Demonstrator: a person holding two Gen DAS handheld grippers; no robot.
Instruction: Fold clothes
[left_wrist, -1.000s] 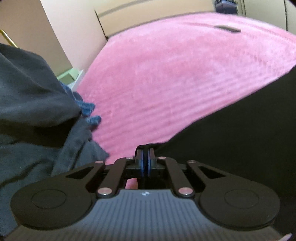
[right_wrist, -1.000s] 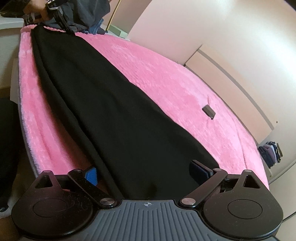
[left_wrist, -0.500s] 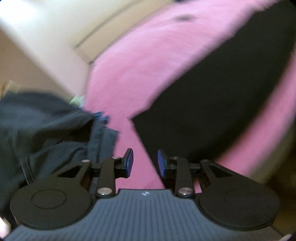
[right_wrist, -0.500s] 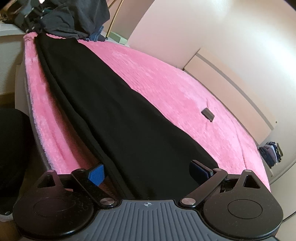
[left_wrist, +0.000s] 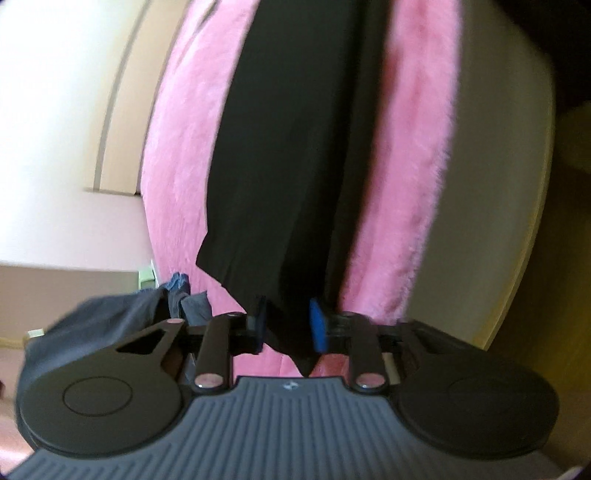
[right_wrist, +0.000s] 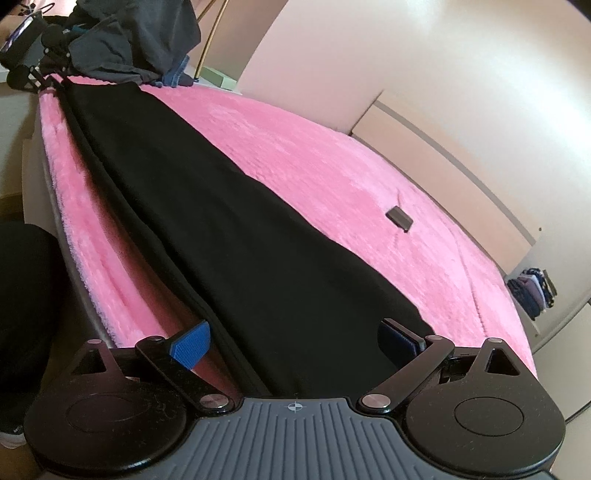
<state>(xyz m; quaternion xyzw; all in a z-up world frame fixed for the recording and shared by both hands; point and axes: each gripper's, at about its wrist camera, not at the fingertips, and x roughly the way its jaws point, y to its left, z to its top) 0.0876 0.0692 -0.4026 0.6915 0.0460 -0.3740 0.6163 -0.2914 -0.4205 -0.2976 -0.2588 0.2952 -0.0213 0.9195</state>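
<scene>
Across the pink blanket (right_wrist: 332, 155): black garment (right_wrist: 229, 236), laid long. Left gripper (left_wrist: 286, 325): jaws have just been closing, corner between them, seemingly pinched though blurred. Right gripper (right_wrist: 295, 341): wide, straddling near end. Step: corner pickup; next, right closes.

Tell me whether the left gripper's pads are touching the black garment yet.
Cannot tell. In the left wrist view the black garment has its corner between the left gripper pads, which have just been closing, but blur hides any contact.
</scene>
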